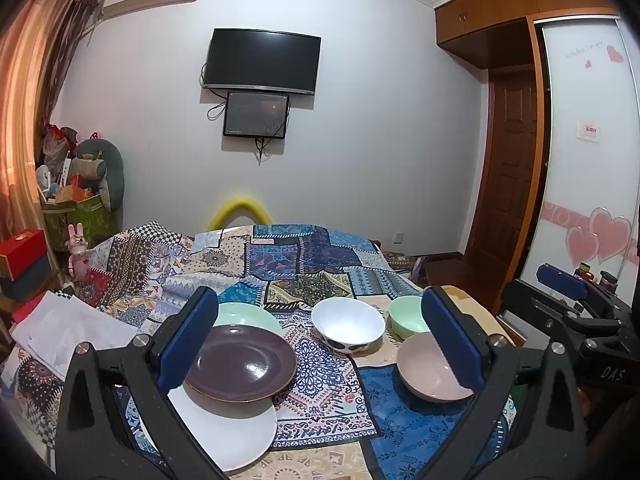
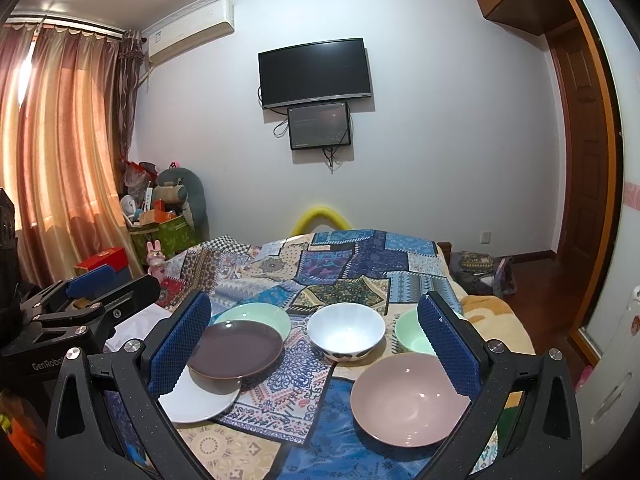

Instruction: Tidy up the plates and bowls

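From the left wrist, the left gripper (image 1: 320, 344) hangs with its jaws wide apart, holding nothing. Below it on the patchwork cloth (image 1: 320, 392), a brown plate (image 1: 244, 364) overlaps a white plate (image 1: 236, 436), with a green plate (image 1: 248, 316) behind. To the right stand a white bowl (image 1: 347, 326), a green bowl (image 1: 408, 320) and a pink bowl (image 1: 430, 368), all separate, so the bowls look unsorted.

From the right wrist, the right gripper (image 2: 316, 346) is likewise spread and empty. The pink bowl (image 2: 408, 398) sits nearest, with open cloth around it; the table's right edge lies close beyond the green bowl (image 2: 412, 338).
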Tool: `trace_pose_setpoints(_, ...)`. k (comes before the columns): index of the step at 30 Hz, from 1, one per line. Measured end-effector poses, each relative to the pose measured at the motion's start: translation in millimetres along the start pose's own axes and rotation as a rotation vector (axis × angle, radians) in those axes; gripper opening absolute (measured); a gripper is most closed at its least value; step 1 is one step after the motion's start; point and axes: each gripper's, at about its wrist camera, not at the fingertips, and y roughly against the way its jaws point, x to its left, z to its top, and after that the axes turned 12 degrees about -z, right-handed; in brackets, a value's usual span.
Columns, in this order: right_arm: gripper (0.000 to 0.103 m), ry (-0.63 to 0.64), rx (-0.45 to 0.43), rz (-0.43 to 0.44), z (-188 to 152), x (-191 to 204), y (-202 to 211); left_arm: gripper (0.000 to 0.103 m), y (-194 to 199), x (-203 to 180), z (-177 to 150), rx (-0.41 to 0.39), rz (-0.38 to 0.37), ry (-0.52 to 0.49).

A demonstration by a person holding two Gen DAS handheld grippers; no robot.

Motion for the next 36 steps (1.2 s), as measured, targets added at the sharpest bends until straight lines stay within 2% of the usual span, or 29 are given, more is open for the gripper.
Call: trace_pose_setpoints(36,0.103,0.001,-0.001,0.001,-0.1,-0.9,1.3,0.103,-0.9,0.1,-3.7,0.001,0.005,0.000)
